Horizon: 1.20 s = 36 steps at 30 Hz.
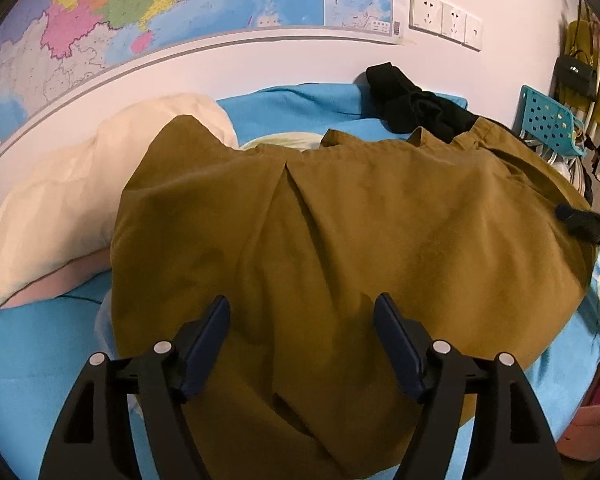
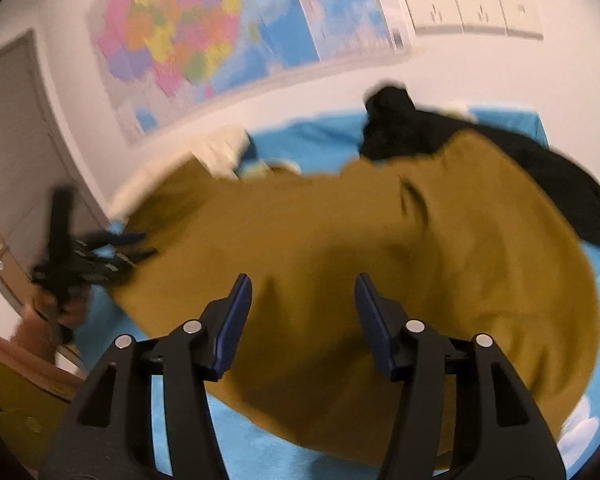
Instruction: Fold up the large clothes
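The shirt (image 1: 340,240) – big, mustard-brown – lies spread over the blue sheet (image 1: 40,352), collar end toward the wall, hem toward the person. It looks laid back-side up, w/ a centre pleat showing, prob. so the sides can be folded inward over a flat panel.

Left gripper (image 1: 302,320) hovers over the near part of the shirt, fingers spread wide, nothing between them. It sits near the left half of the cloth, likely placed to take that side edge.

Right gripper (image 2: 303,300) is also spread apart & empty, over the hem area in its own view. That view is motion-blurred, so the exact height above the cloth can't be told. In the left view its tip shows at the shirt's right edge – apparently touching or just above.

A black garment (image 1: 416,104) is bunched at the far right by the collar, partly under or against the shirt; it may need keeping out of the fold. A cream pillow (image 1: 72,200) lies at the left, w/ the shirt's left shoulder lapping onto it – that side won't lie flat until pulled clear.

Judged step: no fold yet made; both tools positioned for a first grab.
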### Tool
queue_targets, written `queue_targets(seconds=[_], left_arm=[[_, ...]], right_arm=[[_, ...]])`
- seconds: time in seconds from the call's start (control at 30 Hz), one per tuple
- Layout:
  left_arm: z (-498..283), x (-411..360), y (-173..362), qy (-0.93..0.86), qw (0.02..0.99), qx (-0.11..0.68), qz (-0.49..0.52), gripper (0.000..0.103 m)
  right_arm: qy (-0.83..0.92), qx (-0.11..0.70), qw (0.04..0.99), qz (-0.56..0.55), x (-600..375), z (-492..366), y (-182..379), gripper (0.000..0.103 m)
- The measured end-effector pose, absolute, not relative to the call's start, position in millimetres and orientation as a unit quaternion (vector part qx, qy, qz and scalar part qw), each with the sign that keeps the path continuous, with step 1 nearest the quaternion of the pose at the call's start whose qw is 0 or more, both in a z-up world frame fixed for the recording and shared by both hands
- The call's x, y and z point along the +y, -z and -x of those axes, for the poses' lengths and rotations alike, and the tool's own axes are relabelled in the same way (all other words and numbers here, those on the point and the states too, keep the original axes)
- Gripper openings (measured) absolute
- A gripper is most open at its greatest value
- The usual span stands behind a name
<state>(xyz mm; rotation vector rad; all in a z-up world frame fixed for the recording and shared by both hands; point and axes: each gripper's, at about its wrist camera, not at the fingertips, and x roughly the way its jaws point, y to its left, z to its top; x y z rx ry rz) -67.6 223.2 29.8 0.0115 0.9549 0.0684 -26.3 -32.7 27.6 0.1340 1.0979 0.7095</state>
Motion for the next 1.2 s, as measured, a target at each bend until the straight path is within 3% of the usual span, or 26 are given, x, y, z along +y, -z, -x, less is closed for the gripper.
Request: queue_targets(seconds=[0.07, 0.13, 0.4, 0.6, 0.63, 0.67, 0.73, 0.8, 0.9, 1.0, 1.07, 1.2], left_arm=[[70.0, 223.6, -31.7, -0.033, 0.888, 0.458, -0.005, 0.072], [77.2, 227.3, -38.5, -0.024, 0.894, 0.448, 0.005, 0.073], [121.5, 255.0, -62.1, -0.025, 0.906, 0.419, 0.045, 0.073], [127.1, 273.0, -39.0, -0.039, 0.886, 0.455, 0.081, 0.068], [127.7, 276.8, -35.5, -0.029, 0.886, 0.453, 0.098, 0.064], [128.4, 280.2, -33.3, -0.020, 0.885, 0.452, 0.111, 0.063], [130.2, 283.2, -32.9, -0.012, 0.885, 0.449, 0.124, 0.061], [134.1, 286.0, -34.8, -0.017, 0.882, 0.454, 0.124, 0.066], [141.7, 284.5, -39.7, -0.012, 0.884, 0.455, 0.110, 0.066], [143.9, 282.9, -35.7, 0.035, 0.875, 0.463, 0.135, 0.026], [145.2, 283.4, -36.3, 0.038, 0.877, 0.459, 0.138, 0.019], [148.1, 291.2, -45.3, 0.030, 0.877, 0.456, 0.149, 0.002]], right_arm=[[-0.317, 0.521, 0.790, -0.063, -28.6, 27.3, -22.5, 0.051], [-0.316, 0.513, 0.796, -0.052, -23.4, 31.1, -31.7, 0.057], [-0.427, 0.439, 0.790, -0.009, 21.2, 67.7, -87.6, 0.063], [-0.486, 0.445, 0.750, 0.058, 71.1, 90.9, -72.9, 0.064], [-0.482, 0.453, 0.747, 0.070, 75.5, 90.5, -65.1, 0.060], [-0.467, 0.465, 0.747, 0.084, 78.8, 88.8, -54.3, 0.046], [-0.461, 0.485, 0.740, 0.070, 76.1, 84.3, -43.6, 0.044], [-0.458, 0.491, 0.740, 0.043, 69.7, 81.0, -45.1, 0.041], [-0.458, 0.481, 0.746, 0.050, 66.9, 87.4, -55.0, 0.045], [-0.479, 0.463, 0.743, 0.062, 71.8, 95.8, -64.6, 0.049], [-0.496, 0.441, 0.743, 0.088, 82.5, 106.4, -72.5, 0.057], [-0.503, 0.426, 0.734, 0.166, 110.0, 120.0, -62.1, 0.058]])
